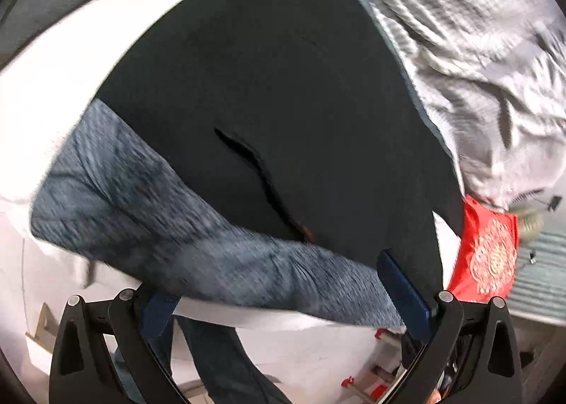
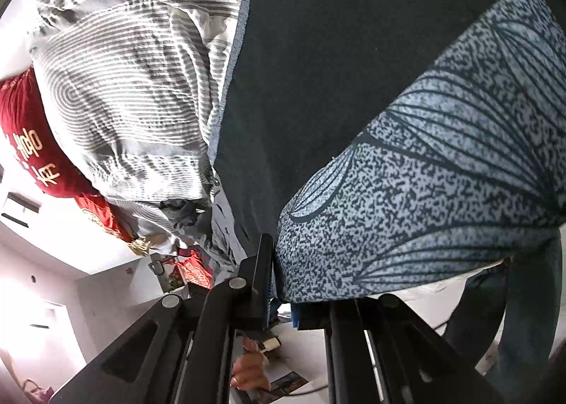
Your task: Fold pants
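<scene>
Black pants (image 1: 276, 92) spread flat cover most of the blue patterned sheet (image 1: 134, 213). A striped duvet (image 1: 470, 50) heaps against their far edge, with a red cushion (image 1: 488, 255) beside it, blocking passage there. The sheet's near strip lies free.

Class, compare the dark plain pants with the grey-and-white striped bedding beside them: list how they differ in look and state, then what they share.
The dark plain pants are one solid near-black colour; the grey-and-white striped bedding is patterned. The pants lie flat and smooth; the bedding is rumpled into folds. The pants rest on a blue speckled patterned cloth; the bedding lies beside it. Both are soft fabric.
</scene>
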Demonstrator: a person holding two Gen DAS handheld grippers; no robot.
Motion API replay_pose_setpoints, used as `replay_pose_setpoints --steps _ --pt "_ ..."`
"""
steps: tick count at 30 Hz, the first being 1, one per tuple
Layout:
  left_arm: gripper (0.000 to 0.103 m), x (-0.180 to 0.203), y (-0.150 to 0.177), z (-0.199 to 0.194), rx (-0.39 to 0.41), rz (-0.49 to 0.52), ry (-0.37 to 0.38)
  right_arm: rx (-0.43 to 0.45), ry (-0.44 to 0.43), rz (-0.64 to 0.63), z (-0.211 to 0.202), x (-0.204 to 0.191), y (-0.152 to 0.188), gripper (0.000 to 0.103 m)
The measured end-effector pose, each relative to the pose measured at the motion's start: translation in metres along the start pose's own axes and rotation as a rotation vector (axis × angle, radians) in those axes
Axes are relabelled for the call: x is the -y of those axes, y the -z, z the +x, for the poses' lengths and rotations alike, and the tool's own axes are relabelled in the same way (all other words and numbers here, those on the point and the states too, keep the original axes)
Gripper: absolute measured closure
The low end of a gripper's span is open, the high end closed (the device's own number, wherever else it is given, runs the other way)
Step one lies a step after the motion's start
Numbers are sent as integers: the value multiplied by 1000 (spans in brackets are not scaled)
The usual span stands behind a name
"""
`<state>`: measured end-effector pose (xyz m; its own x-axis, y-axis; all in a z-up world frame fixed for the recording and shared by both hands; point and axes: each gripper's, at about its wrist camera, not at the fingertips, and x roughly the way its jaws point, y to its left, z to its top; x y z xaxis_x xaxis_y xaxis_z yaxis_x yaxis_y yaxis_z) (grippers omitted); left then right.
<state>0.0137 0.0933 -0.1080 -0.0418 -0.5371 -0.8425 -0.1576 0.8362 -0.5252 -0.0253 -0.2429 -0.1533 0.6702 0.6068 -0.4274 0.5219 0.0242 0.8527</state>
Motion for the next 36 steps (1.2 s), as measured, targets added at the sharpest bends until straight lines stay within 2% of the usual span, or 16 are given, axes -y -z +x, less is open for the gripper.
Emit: replay_pose_setpoints --steps 1,2,3,4,6,7,11,13,18,21,29,34,36 --pt "17 -3 -3 1 1 -16 -22 -2 10 0 0 1 0 94" --pt "38 -7 -5 2 -8 -28 -33 -3 22 -1 1 1 0 94" --pt "47 -9 -7 5 -23 -43 -36 -2 34 -2 1 0 0 94" --pt "60 -12 -7 5 -26 -56 -26 1 47 -3 1 -1 -1 94" --pt "76 -13 -5 -4 -1 -44 -24 7 63 -11 0 -5 -1 94" --pt "78 -10 -5 -12 11 -13 -27 8 66 -17 -1 -9 -1 94" --pt "78 26 -4 -40 64 155 -39 12 66 -72 -9 -37 -6 94" --pt "78 44 -11 -52 83 199 -25 7 65 -104 -12 -54 -12 94" --pt "78 75 -45 -72 122 216 24 -35 78 -195 -10 -103 -45 94" --pt "78 102 -74 -67 145 226 13 -81 97 -245 6 -127 -81 94" --pt "78 136 -162 -22 212 165 -95 -210 187 -274 82 -156 -189 93" --pt "78 146 -208 24 228 166 -222 -275 274 -269 133 -150 -249 91" --pt "74 149 -219 40 234 179 -285 -304 317 -265 150 -140 -266 91"
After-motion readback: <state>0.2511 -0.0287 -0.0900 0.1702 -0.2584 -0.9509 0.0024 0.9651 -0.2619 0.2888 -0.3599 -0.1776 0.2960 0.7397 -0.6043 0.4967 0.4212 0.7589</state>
